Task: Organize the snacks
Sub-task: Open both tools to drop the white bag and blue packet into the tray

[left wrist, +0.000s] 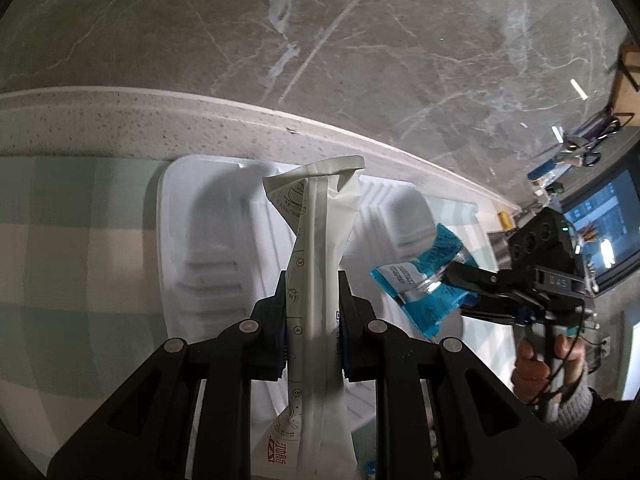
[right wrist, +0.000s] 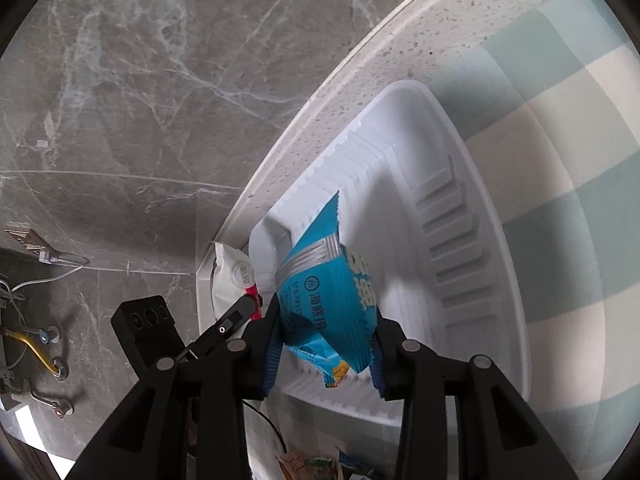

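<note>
Lying at the far left of the left wrist view, the checked pale green and cream cloth [left wrist: 72, 240] covers the bench up to a speckled white stone rim [left wrist: 120, 120]; past that edge is grey marbled floor [left wrist: 360, 40]. Next comes the white moulded plastic tray [left wrist: 208, 240] with ribbed compartments, its far rim close to the bench edge and its left compartment open. The left tongs [left wrist: 312, 320] are pinched tight on a long white sachet with printed numbered steps [left wrist: 316, 248], which stands upright over the tray's middle divider. To the right, the right tongs [left wrist: 460, 288] grip a crinkled blue snack packet with silver stripes [left wrist: 424, 280], held above the tray's right side; a hand in a grey cuff [left wrist: 548, 364] holds the handle.

In the right wrist view, a white pouch with a round cap [right wrist: 232, 276] lies at the tray's left corner near the bench edge. The right tongs [right wrist: 324, 348] clamp the blue packet [right wrist: 324, 292] by both sides over the tray [right wrist: 460, 240], whose ribbed compartments are open on the right beside the cloth [right wrist: 580, 200].
</note>
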A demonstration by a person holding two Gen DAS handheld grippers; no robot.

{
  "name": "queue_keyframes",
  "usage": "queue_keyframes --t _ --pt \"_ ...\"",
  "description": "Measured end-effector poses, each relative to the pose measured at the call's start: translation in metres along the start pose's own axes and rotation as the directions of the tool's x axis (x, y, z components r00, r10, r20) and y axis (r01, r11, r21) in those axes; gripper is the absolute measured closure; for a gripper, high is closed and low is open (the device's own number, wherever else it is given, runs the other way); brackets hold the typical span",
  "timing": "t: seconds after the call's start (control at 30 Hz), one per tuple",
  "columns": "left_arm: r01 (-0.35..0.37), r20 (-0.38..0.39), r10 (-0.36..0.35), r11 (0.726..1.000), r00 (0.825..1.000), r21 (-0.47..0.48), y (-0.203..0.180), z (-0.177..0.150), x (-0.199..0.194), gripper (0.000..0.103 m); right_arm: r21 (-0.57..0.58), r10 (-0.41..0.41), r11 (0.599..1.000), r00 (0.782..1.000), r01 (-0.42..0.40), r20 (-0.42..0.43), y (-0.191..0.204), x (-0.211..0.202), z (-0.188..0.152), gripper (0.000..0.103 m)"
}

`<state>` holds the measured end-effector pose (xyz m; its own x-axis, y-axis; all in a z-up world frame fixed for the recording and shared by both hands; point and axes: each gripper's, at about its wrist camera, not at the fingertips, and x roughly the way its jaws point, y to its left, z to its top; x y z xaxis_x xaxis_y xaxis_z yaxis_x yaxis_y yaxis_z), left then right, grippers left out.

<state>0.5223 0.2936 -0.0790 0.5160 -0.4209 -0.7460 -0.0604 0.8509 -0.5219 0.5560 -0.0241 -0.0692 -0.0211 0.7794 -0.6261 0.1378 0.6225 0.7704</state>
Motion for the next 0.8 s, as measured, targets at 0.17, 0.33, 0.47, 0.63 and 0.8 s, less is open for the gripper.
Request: queue_keyframes --t 0.17,0.33,0.47,0.63,0.8 --pt "-0.074 0.021 0.073 0.997 0.997 0.024 0.002 0.005 0.011 0.085 -0.038 -0.05 0.998 0.999 0.051 0.011 0.004 0.004 0.003 0.062" --pt "-0.147 0.027 0.146 0.988 0.989 0.038 0.006 0.007 0.02 0.081 -0.087 -0.102 0.991 0.994 0.105 0.042 0.01 0.002 0.004 0.046" --pt "-0.175 0.053 0.173 0.983 0.984 0.046 0.01 0.007 0.02 0.076 -0.122 -0.126 0.983 0.99 0.134 0.065 0.015 -0.005 0.002 0.041" --pt "-0.209 0.084 0.204 0.976 0.975 0.065 0.002 0.002 0.01 0.076 -0.162 -0.135 0.976 0.986 0.149 0.092 0.025 -0.014 -0.005 0.04" --pt "-0.213 0.116 0.203 0.974 0.972 0.083 -0.009 -0.008 -0.01 0.073 -0.198 -0.121 0.97 0.986 0.142 0.114 0.039 -0.029 -0.017 0.038"
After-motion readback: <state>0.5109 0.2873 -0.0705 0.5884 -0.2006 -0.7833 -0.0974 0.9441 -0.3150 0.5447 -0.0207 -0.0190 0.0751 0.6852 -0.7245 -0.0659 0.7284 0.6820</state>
